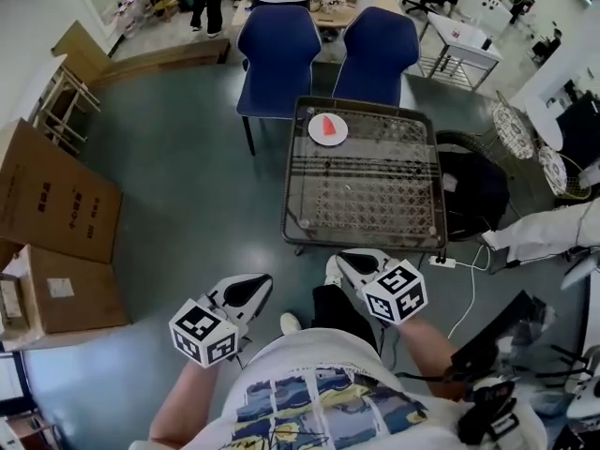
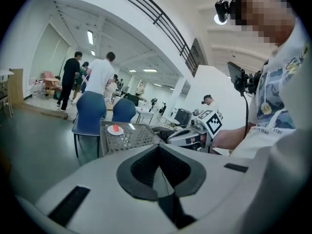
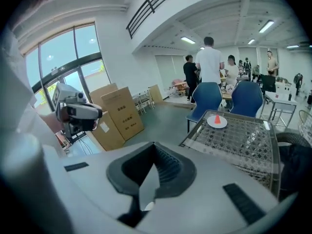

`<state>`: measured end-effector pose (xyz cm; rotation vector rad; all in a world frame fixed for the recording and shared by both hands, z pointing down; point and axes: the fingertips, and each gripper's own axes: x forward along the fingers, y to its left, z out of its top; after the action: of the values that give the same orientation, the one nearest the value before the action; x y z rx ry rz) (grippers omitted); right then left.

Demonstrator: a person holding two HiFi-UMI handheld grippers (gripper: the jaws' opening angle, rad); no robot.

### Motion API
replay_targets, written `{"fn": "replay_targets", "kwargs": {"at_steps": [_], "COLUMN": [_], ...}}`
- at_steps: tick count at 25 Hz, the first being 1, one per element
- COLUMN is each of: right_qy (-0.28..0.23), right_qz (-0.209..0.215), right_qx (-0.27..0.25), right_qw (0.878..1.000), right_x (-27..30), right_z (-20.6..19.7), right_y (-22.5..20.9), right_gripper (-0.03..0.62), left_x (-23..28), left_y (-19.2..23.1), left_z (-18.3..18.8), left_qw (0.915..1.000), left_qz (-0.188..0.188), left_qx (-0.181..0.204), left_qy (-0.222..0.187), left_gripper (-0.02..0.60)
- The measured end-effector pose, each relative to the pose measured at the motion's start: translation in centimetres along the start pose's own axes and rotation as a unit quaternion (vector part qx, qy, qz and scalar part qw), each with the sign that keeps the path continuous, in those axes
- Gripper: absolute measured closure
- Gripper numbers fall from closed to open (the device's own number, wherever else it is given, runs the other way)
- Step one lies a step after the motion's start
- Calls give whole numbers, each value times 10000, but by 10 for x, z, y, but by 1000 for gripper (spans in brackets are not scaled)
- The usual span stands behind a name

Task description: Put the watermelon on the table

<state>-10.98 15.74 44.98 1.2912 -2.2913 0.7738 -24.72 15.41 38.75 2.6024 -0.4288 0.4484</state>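
The watermelon [image 1: 328, 125], a red wedge, is lying on a small white plate [image 1: 314, 132] at the end of the counter [image 1: 366, 190] farthest from both tools, well apart from them and straight ahead of where they are pointing. The counter is a low glass-topped one with a wire grid beneath, and nothing but the plate is showing on it. The person is holding the left tool [image 1: 261, 284] and the right tool [image 1: 352, 262] close to the body, just short of the counter's near edge. The two are some way apart, each with its marker cube facing up at the head camera. In the left gripper view the left tool's dark pads are meeting at the tip and nothing is sitting between them; the counter and plate are showing ahead and a little to its left, and the right tool off to its right. In the right gripper view the right tool's jaws are likewise pressed together and gripping nothing, with the plate and wedge ahead and to its right and the left tool off to its left. Beyond the counter's far end, past the plate, two blue chairs [image 1: 278, 59] are standing side by side. Cardboard boxes [image 1: 56, 204] are resting on the grey-green floor [image 1: 187, 176], well off to the left of the left tool.
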Motion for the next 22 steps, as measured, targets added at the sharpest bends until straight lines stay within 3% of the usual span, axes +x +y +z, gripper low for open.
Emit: {"fn": "replay_targets", "kwargs": {"at_steps": [7,12,15,19,22], "right_qy": [-197,-317,-354,-431,-445], "right_qz": [48,66,105,201,245], "right_qx": [-205,-446,-602,-725,-811], "right_qw": [9996,9985,9975,9962,9954], "right_x": [-17,-26,-28,-31,-31], "right_z": [0,3,5,9,11], "right_y": [40,59,71,83,90], "right_gripper": [585,585,585,585,585], "left_x": [-25,-33,-38,-45,-50], "left_y": [-20,-27,-32,-33,-35], "left_z": [7,9,11,4,-1], "left_qw": [9994,9973,9973,9965,9974], "left_qz": [-58,191,54,145,94], "left_qx": [97,657,650,790,659], "left_qy": [-320,-277,-342,-238,-266], "left_gripper": [572,572,572,572,572]}}
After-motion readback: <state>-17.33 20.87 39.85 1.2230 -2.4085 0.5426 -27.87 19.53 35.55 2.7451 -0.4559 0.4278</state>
